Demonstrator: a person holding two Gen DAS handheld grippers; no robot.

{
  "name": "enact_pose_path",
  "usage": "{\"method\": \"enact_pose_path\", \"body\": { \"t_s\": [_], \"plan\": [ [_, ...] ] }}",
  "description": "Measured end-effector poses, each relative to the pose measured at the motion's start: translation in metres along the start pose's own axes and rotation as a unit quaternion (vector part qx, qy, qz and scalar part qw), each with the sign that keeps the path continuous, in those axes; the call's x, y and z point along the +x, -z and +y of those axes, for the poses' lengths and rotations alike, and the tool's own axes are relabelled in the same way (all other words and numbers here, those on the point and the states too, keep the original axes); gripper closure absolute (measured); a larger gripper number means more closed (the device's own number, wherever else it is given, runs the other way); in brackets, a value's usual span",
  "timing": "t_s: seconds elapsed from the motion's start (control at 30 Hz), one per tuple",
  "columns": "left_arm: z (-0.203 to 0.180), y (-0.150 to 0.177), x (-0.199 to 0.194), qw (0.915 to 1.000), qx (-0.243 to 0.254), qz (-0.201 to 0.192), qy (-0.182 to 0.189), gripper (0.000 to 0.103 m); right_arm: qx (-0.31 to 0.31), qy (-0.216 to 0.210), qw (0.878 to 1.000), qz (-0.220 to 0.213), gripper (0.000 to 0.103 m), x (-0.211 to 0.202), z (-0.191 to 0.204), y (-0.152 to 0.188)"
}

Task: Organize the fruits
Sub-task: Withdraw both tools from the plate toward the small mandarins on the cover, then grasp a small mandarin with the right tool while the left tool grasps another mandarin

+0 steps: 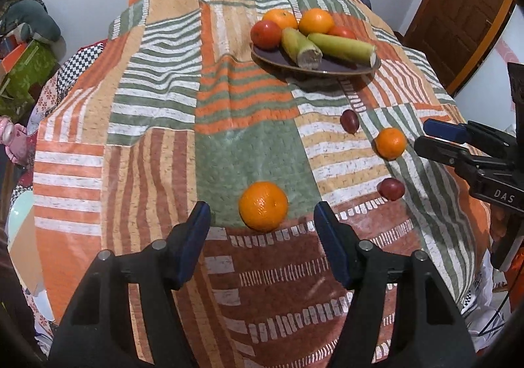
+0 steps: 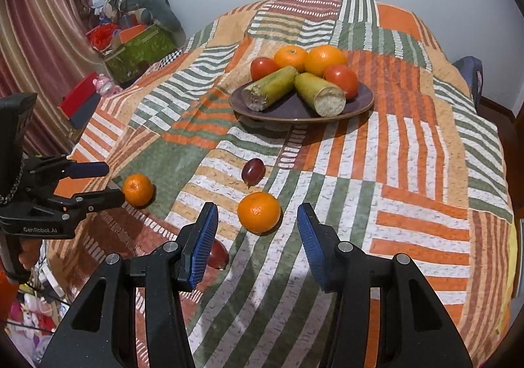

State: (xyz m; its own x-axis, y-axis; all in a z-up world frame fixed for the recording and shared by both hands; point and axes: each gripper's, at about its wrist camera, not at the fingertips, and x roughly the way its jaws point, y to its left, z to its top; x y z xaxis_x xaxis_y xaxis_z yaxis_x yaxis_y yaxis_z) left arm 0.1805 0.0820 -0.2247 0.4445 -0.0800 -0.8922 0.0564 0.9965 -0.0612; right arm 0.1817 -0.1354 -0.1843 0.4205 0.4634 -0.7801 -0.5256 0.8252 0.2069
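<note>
Left wrist view, left to right: left gripper (image 1: 262,230) jaws apart, nothing gripped, orange (image 1: 263,205) on patchwork cloth (image 1: 157,138) between blue pads, untouched. Plate (image 1: 330,68) of fruit at 12 o'clock. Two plums (image 1: 349,121), small orange (image 1: 390,143) at 2 o'clock.

Right wrist view: right gripper (image 2: 258,230) jaws part open, empty; small orange between tips, no contact. Plum at 12 o'clock, another at 8 o'clock behind left pad.
</note>
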Motion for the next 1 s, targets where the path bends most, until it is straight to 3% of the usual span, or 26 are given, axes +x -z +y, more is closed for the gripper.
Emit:
{"method": "enact_pose_path", "body": {
  "t_s": [0.3, 0.43, 0.63, 1.0],
  "plan": [
    [-0.002, 0.002, 0.021, 0.9997, 0.005, 0.024, 0.004, 0.044, 0.0, -0.014, 1.0, 0.022, 0.056, 0.019, -0.001, 0.003],
    [-0.003, 0.002, 0.03, 0.9994, 0.006, 0.035, 0.005, 0.054, -0.009, -0.01, 0.999, 0.031, 0.056, 0.03, 0.0, 0.003],
    [-0.002, 0.003, 0.033, 0.9994, 0.007, 0.033, 0.002, 0.065, -0.016, -0.009, 0.999, 0.034, 0.07, 0.038, 0.0, 0.002],
    [-0.001, 0.001, 0.026, 0.9996, -0.002, 0.027, 0.003, 0.066, -0.013, -0.014, 1.0, 0.025, 0.07, 0.029, -0.004, 0.001]
  ]
}}
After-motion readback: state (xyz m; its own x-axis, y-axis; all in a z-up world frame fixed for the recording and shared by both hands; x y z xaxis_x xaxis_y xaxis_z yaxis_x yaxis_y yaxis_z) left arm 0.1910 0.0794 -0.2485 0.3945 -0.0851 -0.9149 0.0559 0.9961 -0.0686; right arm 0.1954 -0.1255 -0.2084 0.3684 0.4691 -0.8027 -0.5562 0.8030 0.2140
